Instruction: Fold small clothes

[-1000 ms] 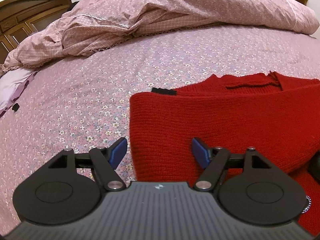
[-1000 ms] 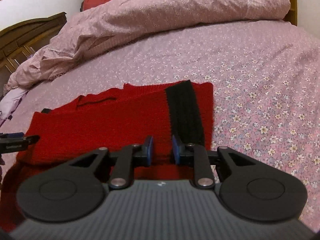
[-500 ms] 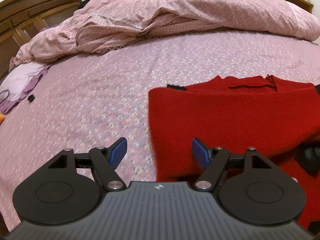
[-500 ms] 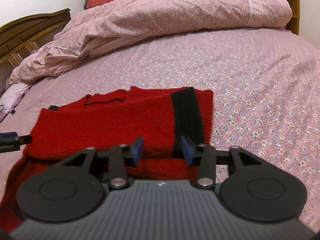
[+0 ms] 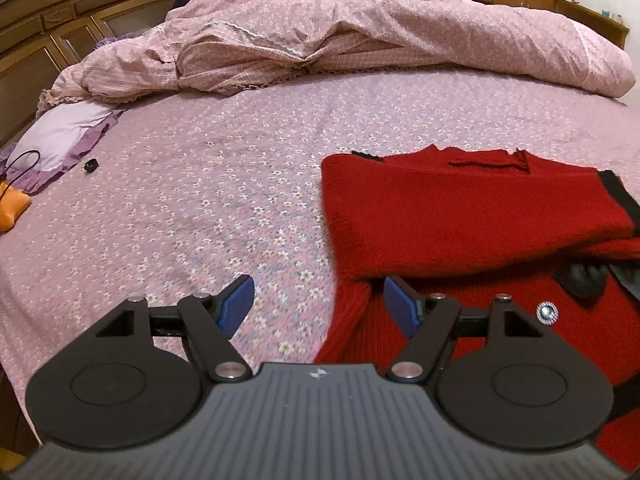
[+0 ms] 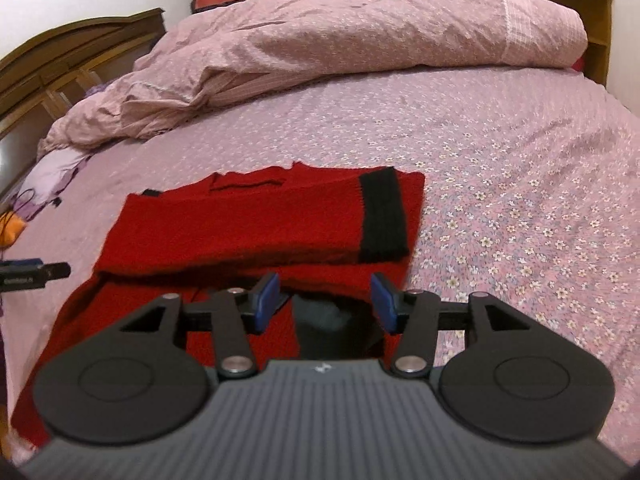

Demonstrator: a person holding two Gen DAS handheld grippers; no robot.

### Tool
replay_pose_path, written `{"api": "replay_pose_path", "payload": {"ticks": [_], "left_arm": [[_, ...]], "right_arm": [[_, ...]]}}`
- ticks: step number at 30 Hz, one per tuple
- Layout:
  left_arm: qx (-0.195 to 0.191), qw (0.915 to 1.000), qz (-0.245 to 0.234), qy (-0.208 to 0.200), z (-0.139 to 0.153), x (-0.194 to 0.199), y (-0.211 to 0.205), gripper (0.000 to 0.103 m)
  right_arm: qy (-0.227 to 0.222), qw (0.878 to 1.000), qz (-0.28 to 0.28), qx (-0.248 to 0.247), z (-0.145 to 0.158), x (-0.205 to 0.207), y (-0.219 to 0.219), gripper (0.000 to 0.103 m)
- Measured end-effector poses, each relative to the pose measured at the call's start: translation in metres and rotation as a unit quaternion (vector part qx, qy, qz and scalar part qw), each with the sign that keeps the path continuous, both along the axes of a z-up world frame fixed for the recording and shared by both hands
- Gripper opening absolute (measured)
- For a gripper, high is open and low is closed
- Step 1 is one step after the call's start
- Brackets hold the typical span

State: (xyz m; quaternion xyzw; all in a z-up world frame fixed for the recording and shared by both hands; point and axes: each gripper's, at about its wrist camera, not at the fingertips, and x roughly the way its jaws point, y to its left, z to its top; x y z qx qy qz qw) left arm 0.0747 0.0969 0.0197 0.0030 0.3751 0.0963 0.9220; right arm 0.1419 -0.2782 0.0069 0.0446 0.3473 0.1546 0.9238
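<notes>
- Here, the bed with its floral sheet carries everything; a rumpled pink quilt is heaped along its far side, well apart from the work.
- The red sweater lies on the near part of the bed, partly folded; an upper layer with a black cuff band lies across the body, and a lower red layer spreads out beneath it toward the cameras.
- The left gripper hangs above the sweater's left edge with its fingers spread wide and nothing between them; sheet shows under one pad and red knit under the other.
- The right gripper hangs over the near part of the garment, its fingers parted and clamping nothing; a dark patch of cloth shows below the gap, though what it is I cannot tell.
- Judging from this, one fold is laid and the next wants a fresh hold; it seems best to take the near hem at two points level with each other, one per gripper, so that the layer lifts flat.
- The knit looks thick and soft; a deep bite on one layer only should keep the fold below from dragging along.
- Small things near the left edge, an orange item and a black clip, sit clear of the sweater.
</notes>
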Motion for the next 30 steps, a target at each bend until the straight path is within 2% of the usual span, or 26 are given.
{"api": "replay_pose_path", "payload": {"ticks": [8, 15, 25, 30], "left_arm": [[0.000, 0.9999, -0.003, -0.010, 0.010, -0.040, -0.004, 0.076], [-0.012, 0.9999, -0.006, 0.001, 0.004, -0.069, -0.008, 0.076], [-0.015, 0.9993, -0.003, 0.035, -0.013, -0.093, -0.012, 0.076], [-0.021, 0.9983, 0.000, 0.055, -0.022, -0.097, -0.008, 0.076]], "right_arm": [[-0.003, 1.000, 0.014, -0.015, 0.011, -0.039, 0.000, 0.053], [0.007, 1.000, 0.010, -0.025, 0.005, -0.064, -0.002, 0.053], [0.034, 0.999, -0.003, -0.027, -0.012, -0.084, -0.012, 0.055], [0.036, 0.999, -0.013, -0.036, -0.022, -0.089, -0.015, 0.063]]}}
